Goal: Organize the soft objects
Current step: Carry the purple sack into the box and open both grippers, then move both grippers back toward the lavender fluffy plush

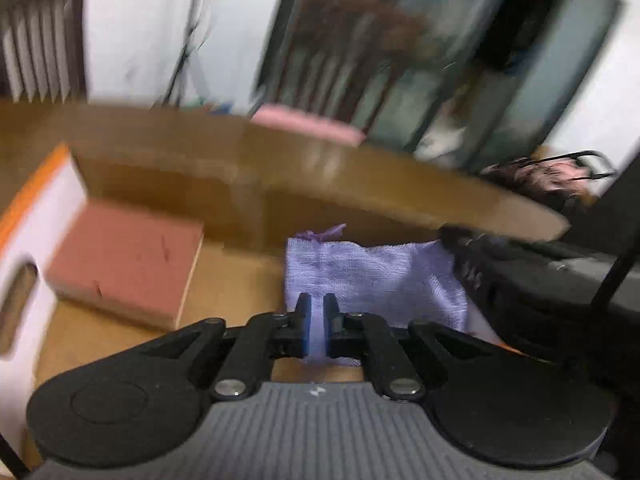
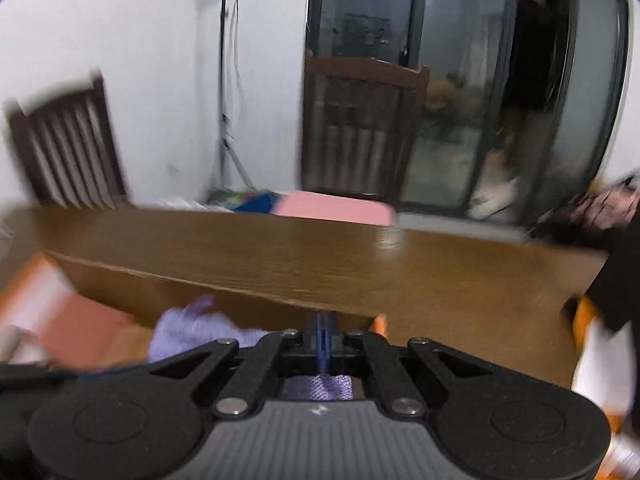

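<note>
Behind everything stood a white wall, two dark slatted chairs (image 2: 68, 148) and a glass door at the upper right of the frame. Along the far edge of the brown tabletop (image 2: 360, 256) lay one pink pad (image 2: 336, 206).

At the left of the frame sat a cardboard box (image 1: 36, 216) with orange-trimmed white flaps, and inside it one reddish-brown sponge block (image 1: 124, 264) leaned against the left wall, probably parked there to leave floor space free.

To the right of the block, over the box floor, hung one lilac cloth (image 1: 376, 272). My left claw (image 1: 317, 320) was pinching its near edge, lilac fabric showing between the blue pads. My right claw (image 2: 322, 344) was pressed together too, and woven lilac fabric bunched just beneath its fingers, so I judged it gripped the cloth's other end. Holding both ends likely kept the cloth spread flat for laying into the box.
</note>
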